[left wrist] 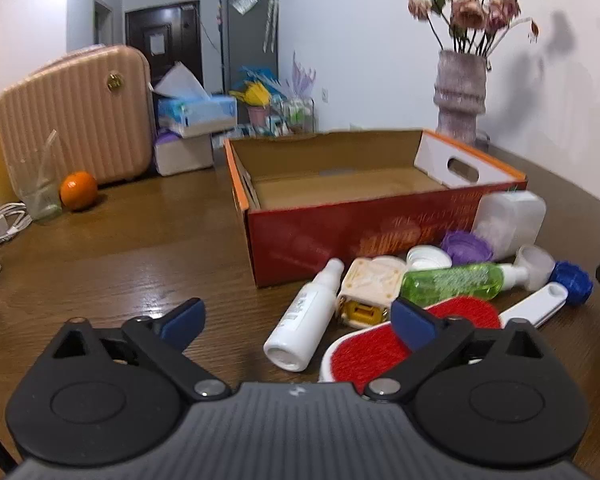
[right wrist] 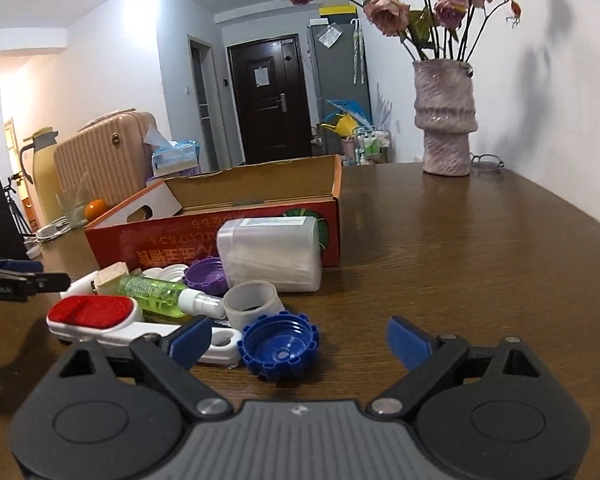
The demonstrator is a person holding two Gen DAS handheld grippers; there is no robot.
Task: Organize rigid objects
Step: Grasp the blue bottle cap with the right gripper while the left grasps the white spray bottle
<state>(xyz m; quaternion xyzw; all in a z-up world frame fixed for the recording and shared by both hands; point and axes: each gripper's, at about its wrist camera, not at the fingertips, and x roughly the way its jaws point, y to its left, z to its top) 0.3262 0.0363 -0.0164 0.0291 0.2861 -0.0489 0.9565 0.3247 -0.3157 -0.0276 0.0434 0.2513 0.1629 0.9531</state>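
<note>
An empty red cardboard box (left wrist: pixel 340 236) (right wrist: pixel 172 240) stands on the wooden table. A heap of small items lies in front of it. My left gripper (left wrist: pixel 296 324) is open just above a white spray bottle (left wrist: pixel 304 320); its right finger overlaps a red-faced lint brush (left wrist: pixel 364 348) (right wrist: pixel 92 312). Beside these lie a cream case (left wrist: pixel 374 284), a green pump bottle (left wrist: pixel 456 280) (right wrist: pixel 156 292), a purple lid (left wrist: pixel 466 246) (right wrist: pixel 206 274) and a translucent white container (left wrist: pixel 508 220) (right wrist: pixel 272 252). My right gripper (right wrist: pixel 300 344) is open over a blue cap (right wrist: pixel 278 346) (left wrist: pixel 572 282), near a tape roll (right wrist: pixel 252 304).
A vase of dried flowers (right wrist: pixel 446 120) (left wrist: pixel 460 96) stands at the back right of the table. At the left are an orange (left wrist: pixel 78 190), a glass (left wrist: pixel 40 196), a white cable (left wrist: pixel 4 224) and a pink suitcase (left wrist: pixel 76 116). Glasses (right wrist: pixel 488 160) lie by the vase.
</note>
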